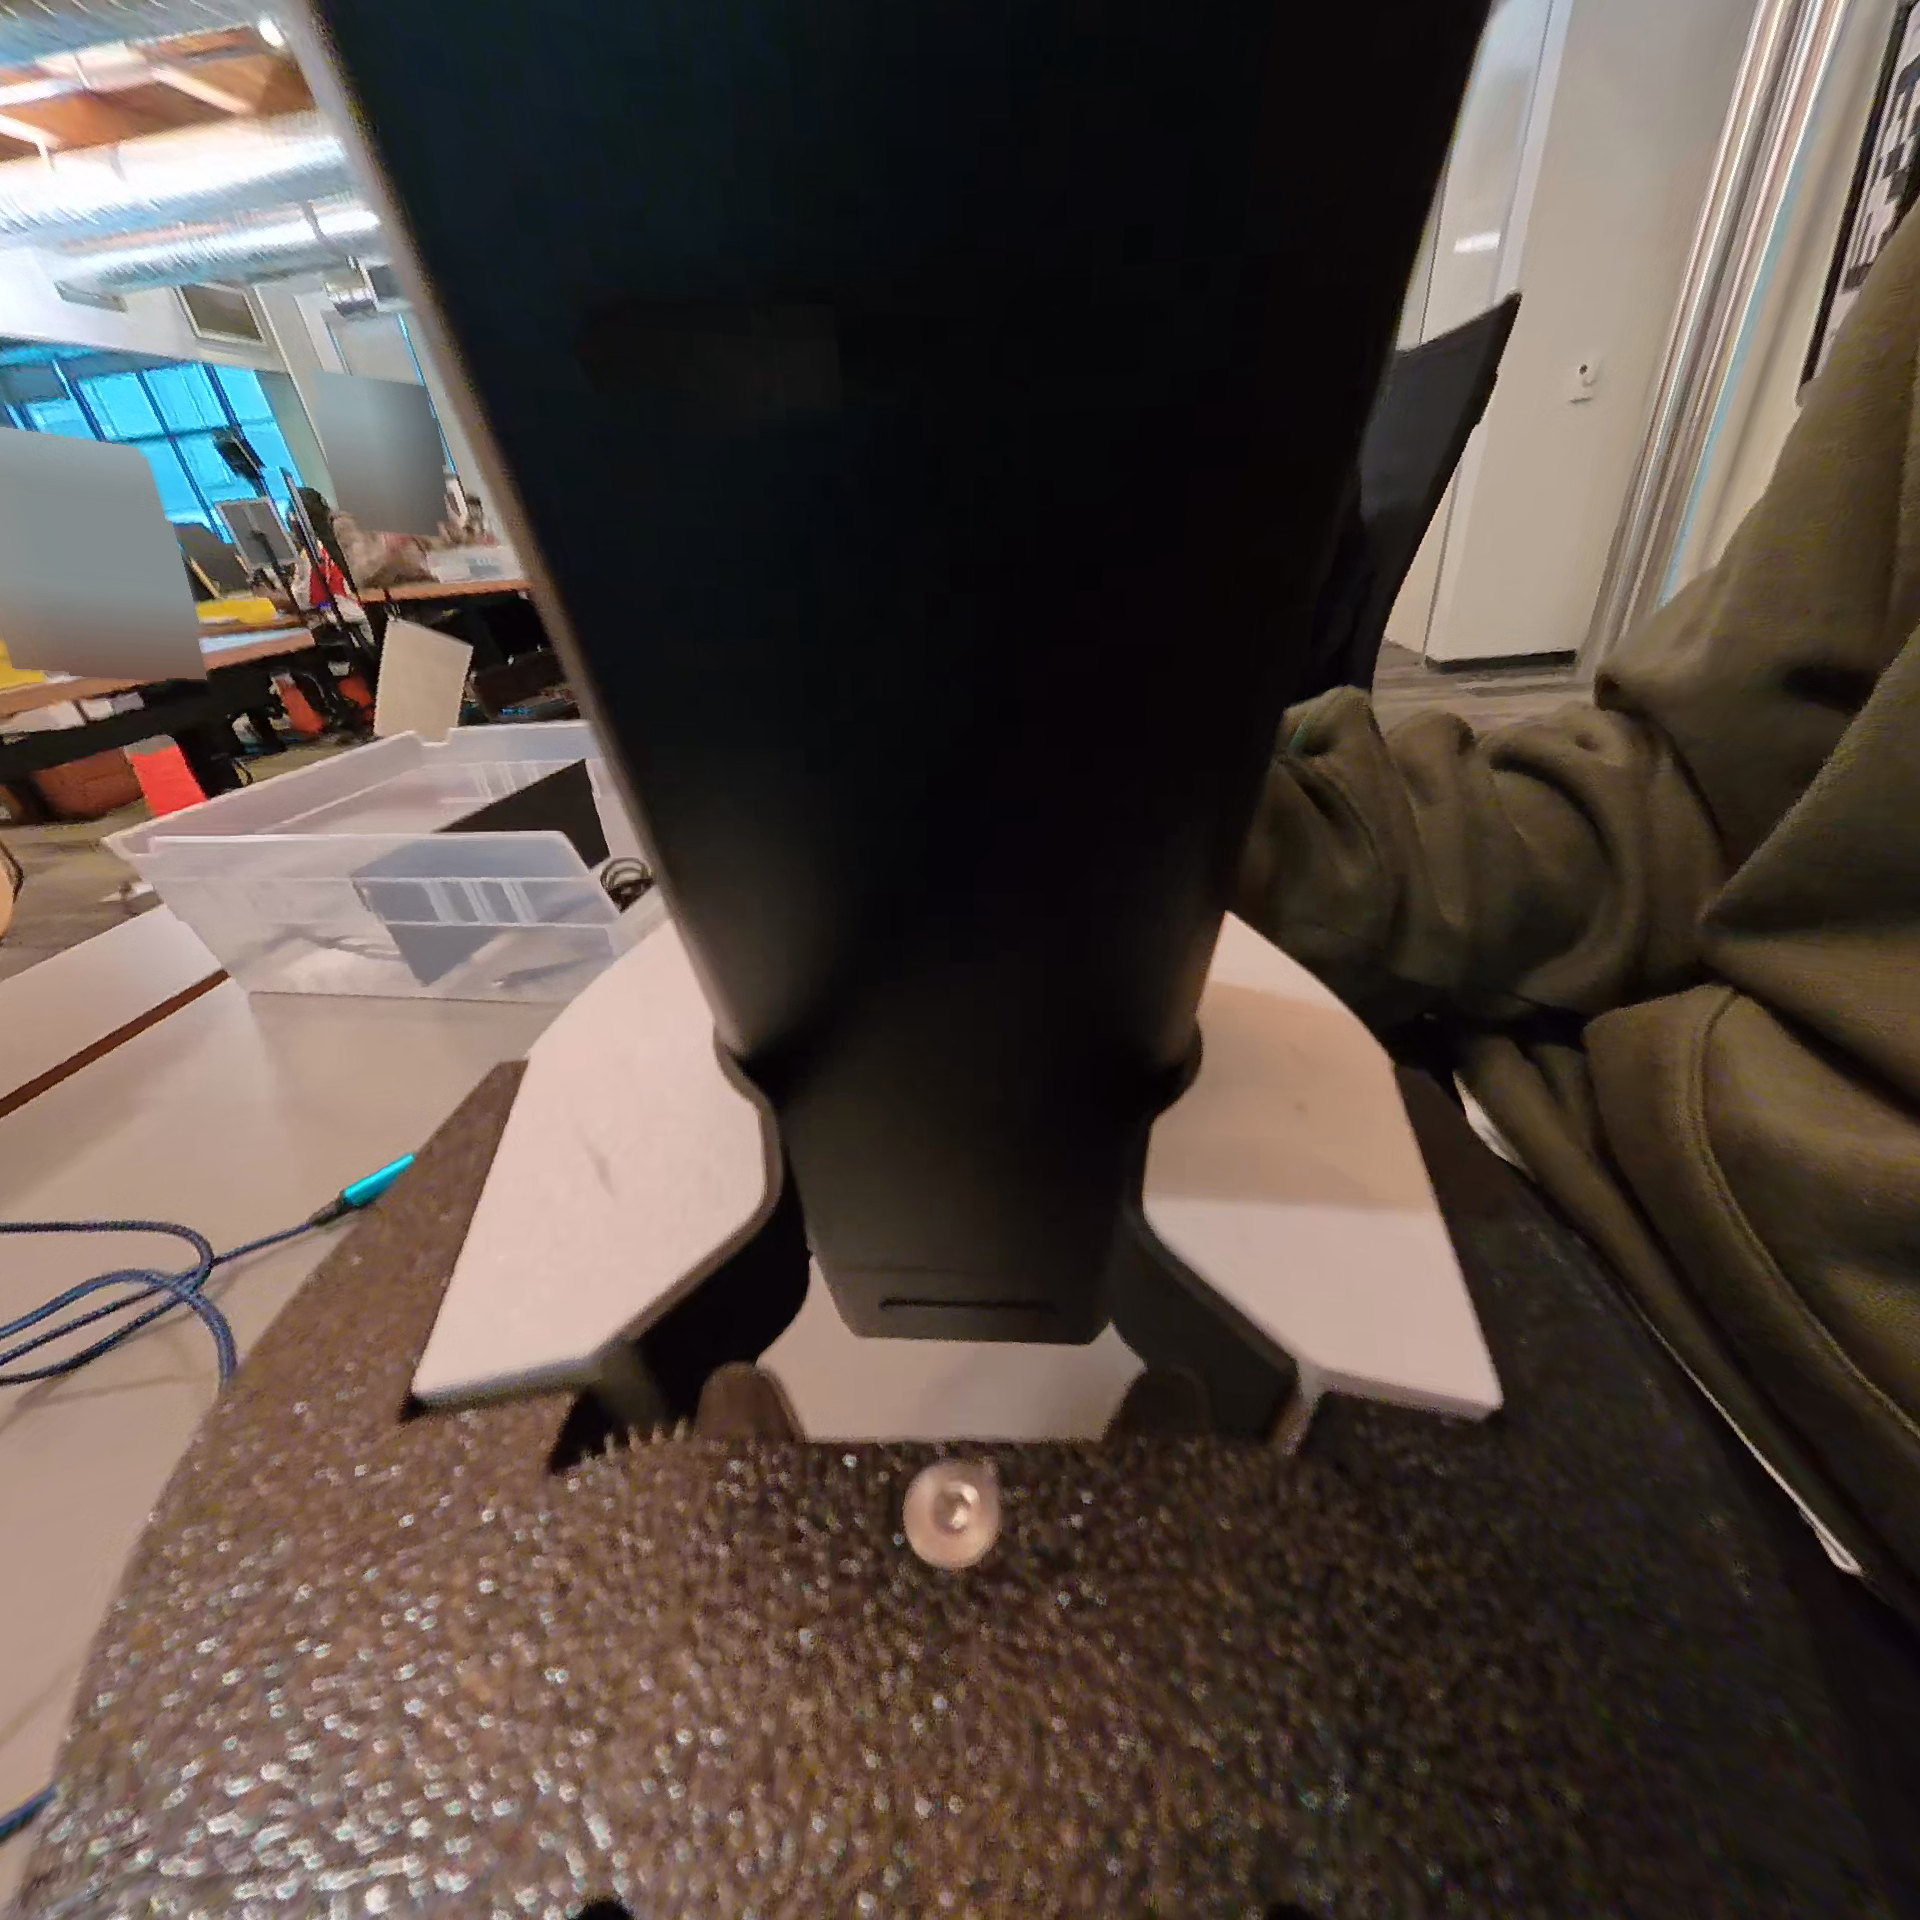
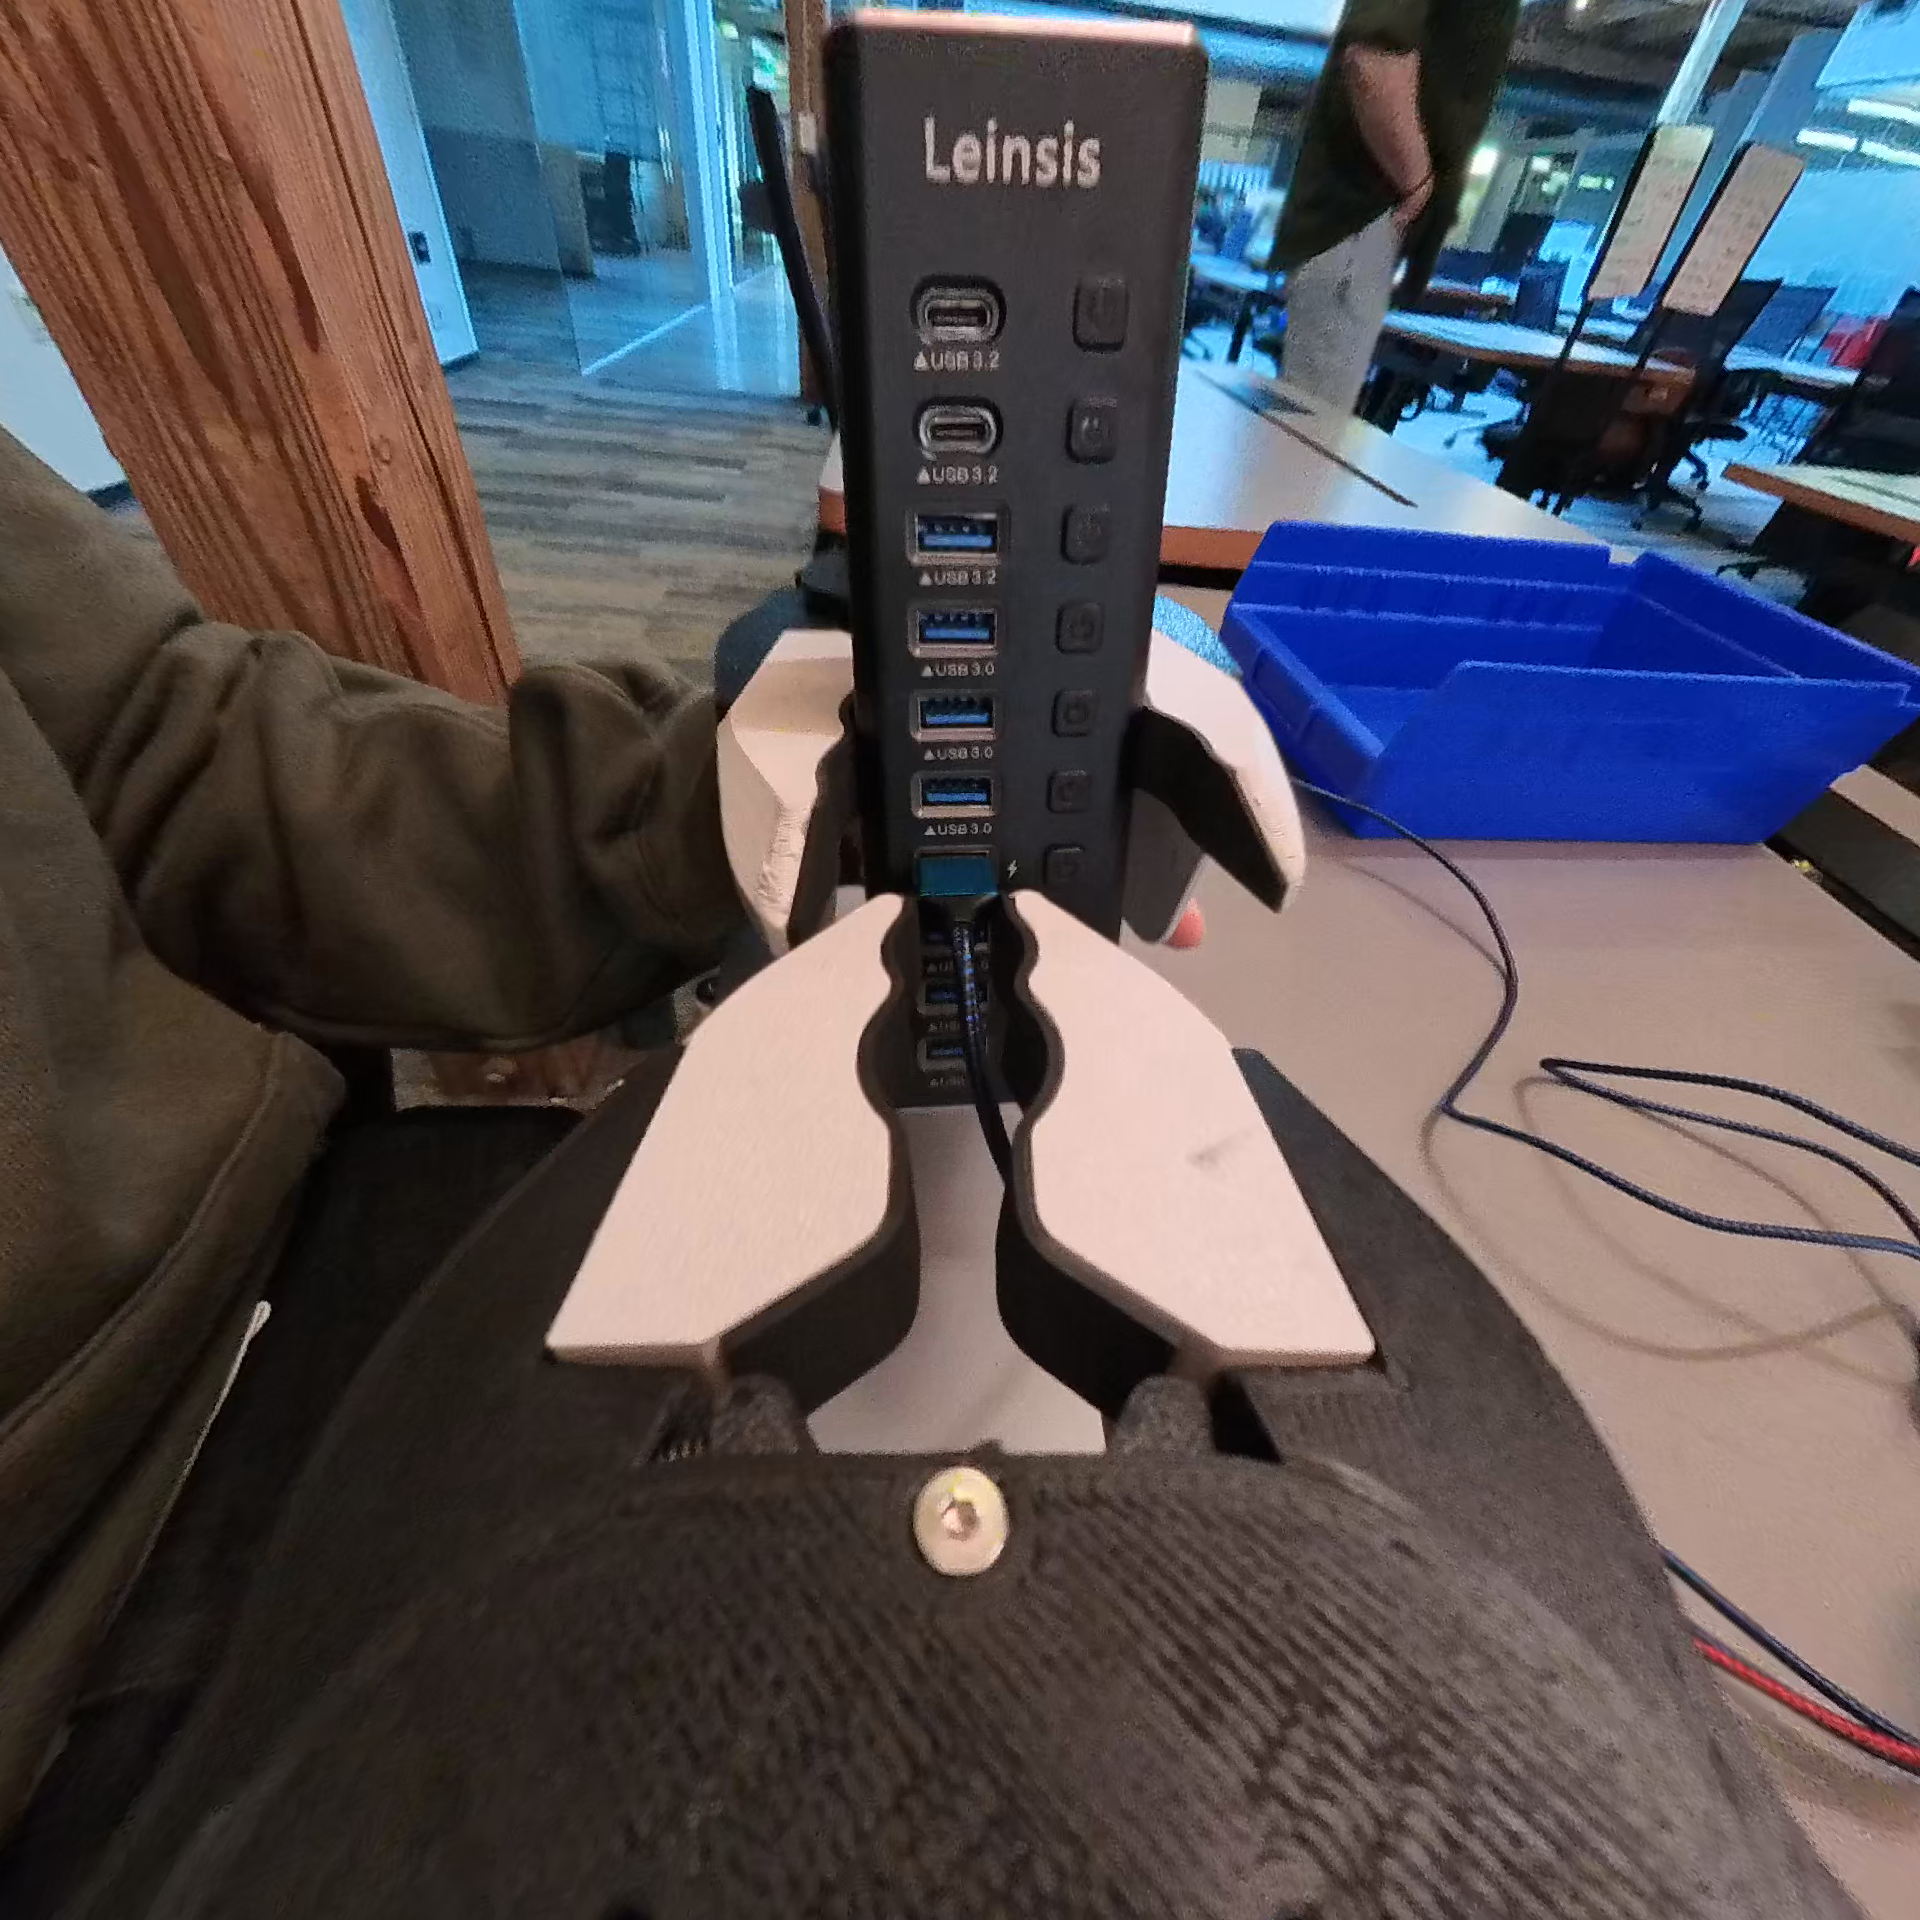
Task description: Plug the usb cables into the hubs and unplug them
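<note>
Gripping the black USB hub (image 1: pixel 914 623) upright, the left gripper (image 1: pixel 961 1195) is pressing its pale, matte fingers (image 1: pixel 623 1174) against the slab's narrow lower end; the hub's smooth, unmarked back is filling the centre of the left wrist view.

In the right wrist view the same hub (image 2: pixel 1013 468) is standing tall in the middle of the frame, its front carrying a column of oval and rectangular ports beside small round buttons. The right gripper (image 2: pixel 961 914) is closing its wavy-edged fingertips (image 2: pixel 821 956) just below a teal metal plug (image 2: pixel 954 875) seated in a lower port, with the braided dark cable (image 2: pixel 982 1049) running down between them; whether they are actually pinching the plug or cable cannot be told.

At the right of that view, a blue plastic bin (image 2: pixel 1558 707) with ribbed dividers is sitting on the light grey tabletop (image 2: pixel 1351 987), and thin cables (image 2: pixel 1662 1195) are looping below it. At the left of the left wrist view, a clear plastic bin (image 1: pixel 384 883) is resting on the tabletop above a blue braided cable (image 1: pixel 156 1278). Olive fabric sleeves (image 1: pixel 1507 831) are bordering both views.
</note>
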`<action>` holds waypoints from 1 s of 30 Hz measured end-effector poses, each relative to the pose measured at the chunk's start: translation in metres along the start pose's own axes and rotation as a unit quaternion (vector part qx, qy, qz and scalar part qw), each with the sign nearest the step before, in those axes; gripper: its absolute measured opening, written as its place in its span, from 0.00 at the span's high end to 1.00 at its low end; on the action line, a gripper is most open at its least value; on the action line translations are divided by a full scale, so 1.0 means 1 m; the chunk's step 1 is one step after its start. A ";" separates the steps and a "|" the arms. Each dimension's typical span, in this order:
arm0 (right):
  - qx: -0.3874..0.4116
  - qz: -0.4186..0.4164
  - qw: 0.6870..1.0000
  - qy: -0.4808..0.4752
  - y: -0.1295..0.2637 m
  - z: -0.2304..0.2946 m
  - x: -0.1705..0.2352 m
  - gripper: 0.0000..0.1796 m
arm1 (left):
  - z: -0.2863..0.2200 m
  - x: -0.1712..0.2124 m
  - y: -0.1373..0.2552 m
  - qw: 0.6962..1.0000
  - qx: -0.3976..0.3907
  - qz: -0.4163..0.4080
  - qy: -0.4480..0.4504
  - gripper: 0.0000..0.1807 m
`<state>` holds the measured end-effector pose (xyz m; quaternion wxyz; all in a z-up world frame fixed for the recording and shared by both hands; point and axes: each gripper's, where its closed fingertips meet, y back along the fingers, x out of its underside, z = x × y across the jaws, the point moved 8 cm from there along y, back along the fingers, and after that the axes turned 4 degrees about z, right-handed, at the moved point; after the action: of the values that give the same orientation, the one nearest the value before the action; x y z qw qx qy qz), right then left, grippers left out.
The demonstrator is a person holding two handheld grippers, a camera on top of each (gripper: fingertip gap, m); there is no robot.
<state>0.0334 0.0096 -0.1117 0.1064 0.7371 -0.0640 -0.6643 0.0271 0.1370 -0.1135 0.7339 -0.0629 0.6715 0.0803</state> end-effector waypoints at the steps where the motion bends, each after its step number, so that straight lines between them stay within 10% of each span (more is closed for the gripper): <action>1: 0.002 0.001 1.000 0.003 0.001 0.000 0.000 0.92 | 0.000 -0.001 -0.001 1.000 -0.003 0.010 -0.001 0.60; 13: 0.024 -0.100 0.994 -0.046 -0.006 0.003 0.005 0.92 | 0.003 -0.004 0.001 0.999 0.010 0.005 0.041 0.60; 30: 0.029 0.008 0.999 0.019 0.002 0.008 -0.003 0.93 | -0.002 0.000 0.002 0.999 0.020 0.021 0.019 0.60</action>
<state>0.0255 0.0074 -0.1087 0.0914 0.7517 -0.0872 -0.6473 0.0252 0.1384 -0.1136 0.7204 -0.0352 0.6880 0.0809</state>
